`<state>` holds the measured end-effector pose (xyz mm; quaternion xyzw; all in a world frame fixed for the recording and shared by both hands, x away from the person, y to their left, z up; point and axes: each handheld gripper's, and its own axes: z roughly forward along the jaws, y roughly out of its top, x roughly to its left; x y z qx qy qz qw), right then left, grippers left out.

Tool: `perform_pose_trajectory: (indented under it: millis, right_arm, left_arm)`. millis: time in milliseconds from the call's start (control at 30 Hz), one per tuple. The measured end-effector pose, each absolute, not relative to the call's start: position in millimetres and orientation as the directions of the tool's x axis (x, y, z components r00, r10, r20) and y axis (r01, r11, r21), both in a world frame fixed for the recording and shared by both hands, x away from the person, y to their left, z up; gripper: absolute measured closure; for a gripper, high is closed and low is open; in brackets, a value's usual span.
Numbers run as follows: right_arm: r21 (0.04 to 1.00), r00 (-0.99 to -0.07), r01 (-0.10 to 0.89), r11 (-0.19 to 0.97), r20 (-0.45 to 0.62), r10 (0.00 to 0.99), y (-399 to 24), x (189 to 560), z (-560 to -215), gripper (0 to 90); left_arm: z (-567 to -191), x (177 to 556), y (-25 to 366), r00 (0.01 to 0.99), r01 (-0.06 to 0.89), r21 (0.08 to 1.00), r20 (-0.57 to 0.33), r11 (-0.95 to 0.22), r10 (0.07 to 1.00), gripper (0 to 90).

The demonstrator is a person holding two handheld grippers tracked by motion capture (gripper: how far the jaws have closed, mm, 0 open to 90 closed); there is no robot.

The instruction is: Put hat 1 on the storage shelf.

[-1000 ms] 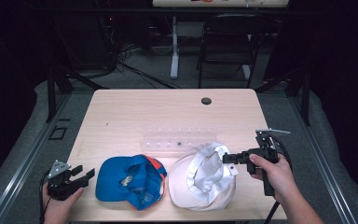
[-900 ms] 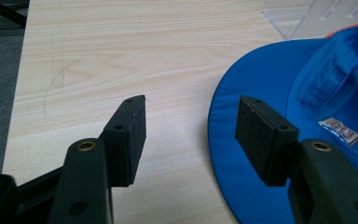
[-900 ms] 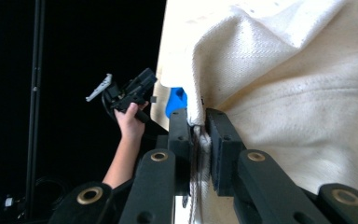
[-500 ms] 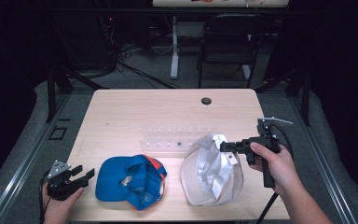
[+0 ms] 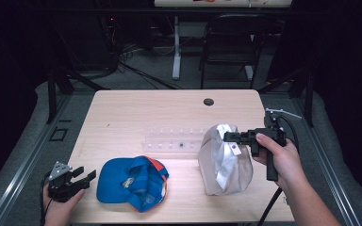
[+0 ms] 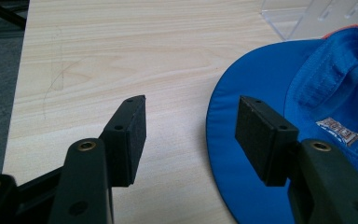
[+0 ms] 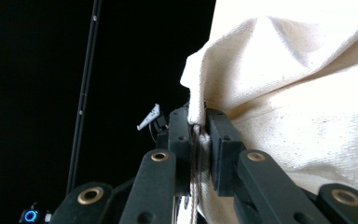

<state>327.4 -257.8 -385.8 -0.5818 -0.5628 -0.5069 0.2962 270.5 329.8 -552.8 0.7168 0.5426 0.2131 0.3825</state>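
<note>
Over the last second the right claw [image 5: 230,136] has lifted the white cap [image 5: 224,160] from lying flat on the worktop [image 5: 136,113] to hanging nearly upright, and it has carried the cap a little away from the person. Its jaws are clenched on a fold of the cap's cloth [image 7: 200,126]; in the right gripper view the fabric bunches above and to one side of the jaws. The cap's lower edge looks to be on or just above the worktop, so the lift seems only partly made. The clear plastic rack [image 5: 174,139] lies just beyond the claw, which suggests the cap is headed there.

The left claw [image 5: 78,176] has not moved. It rests released, jaws apart, with the blue cap [image 5: 132,181] just beside one of its pads [image 6: 261,140] and untouched.
</note>
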Motion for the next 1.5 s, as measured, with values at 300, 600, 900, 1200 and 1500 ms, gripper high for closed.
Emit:
perform_pose_trajectory:
  millis: [300, 600, 900, 1200, 1500]
  right_arm:
    - [0.215, -0.141, 0.948, -0.233, 0.944, 0.297, -253, 337, -377, 81.6]
    - [0.221, -0.155, 0.948, -0.23, 0.949, 0.276, -237, 353, -363, 81.5]
    - [0.231, -0.164, 0.943, -0.24, 0.949, 0.268, -224, 366, -345, 81.5]
    - [0.255, -0.184, 0.936, -0.241, 0.942, 0.282, -204, 381, -322, 81.5]
    - [0.267, -0.198, 0.936, -0.23, 0.939, 0.282, -180, 396, -308, 81.5]
  left_arm:
    - [-553, 270, 329, 0.329, 0.6, 0.79, -0.1, -0.126, 0.939, 46.5]
    - [-553, 270, 329, 0.336, 0.605, 0.786, -0.104, -0.129, 0.936, 47.8]
    - [-551, 269, 327, 0.351, 0.601, 0.788, -0.108, -0.135, 0.93, 49.6]
    - [-543, 266, 322, 0.365, 0.582, 0.799, -0.09, -0.152, 0.927, 53.5]
    - [-518, 265, 298, 0.439, 0.535, 0.813, -0.036, -0.229, 0.898, 54.1]
